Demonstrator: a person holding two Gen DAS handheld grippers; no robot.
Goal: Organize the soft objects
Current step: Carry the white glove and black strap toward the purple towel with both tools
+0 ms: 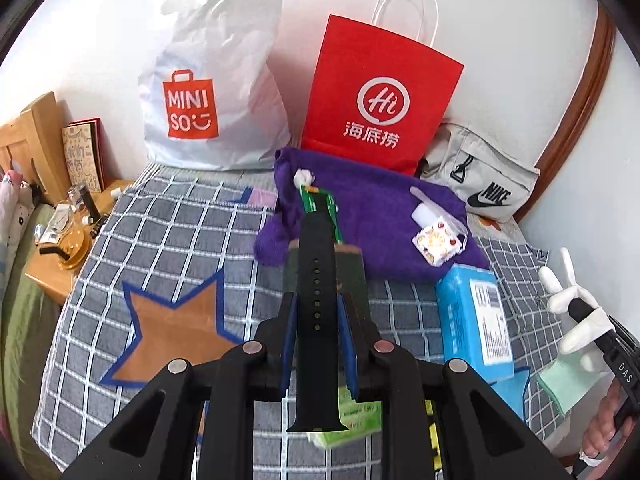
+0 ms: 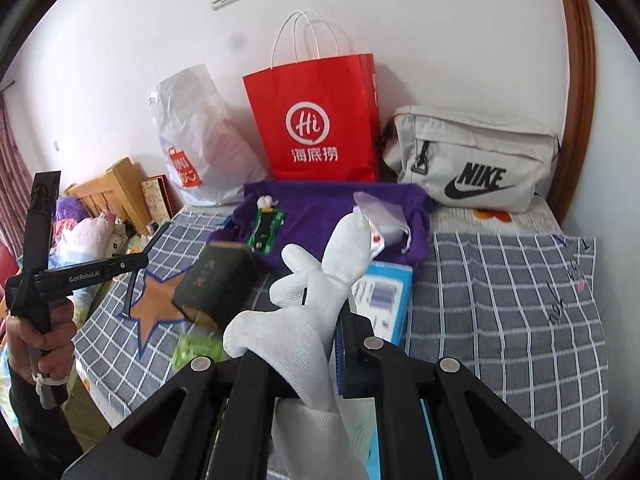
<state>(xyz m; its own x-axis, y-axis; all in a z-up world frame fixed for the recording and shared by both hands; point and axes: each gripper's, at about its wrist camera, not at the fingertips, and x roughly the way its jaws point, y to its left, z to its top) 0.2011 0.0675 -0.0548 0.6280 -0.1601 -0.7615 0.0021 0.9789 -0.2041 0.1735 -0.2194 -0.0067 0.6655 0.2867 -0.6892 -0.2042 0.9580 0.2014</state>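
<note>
- We read MINISO on the white bag (image 1: 216, 92), "Hi 海底捞" on the red bag (image 1: 380, 100), NIKE on the grey pouch (image 2: 472, 160), all far against the wall.
- Grey checked bedspread (image 2: 500, 280); purple towel (image 1: 372, 216) mid-bed.
- Left gripper (image 1: 318, 300) clamps a black strap (image 1: 316, 280).
- Right gripper (image 2: 320, 344) clamps a white glove (image 2: 320, 292), held above the bed.

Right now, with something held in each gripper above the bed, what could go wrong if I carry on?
1. The black strap sticks out far past the left gripper; it may sweep the small items off the purple towel.
2. The white glove in the right gripper hides much of that camera's view, so placement is half blind.
3. The red paper bag stands upright and could tip if nudged.
</note>
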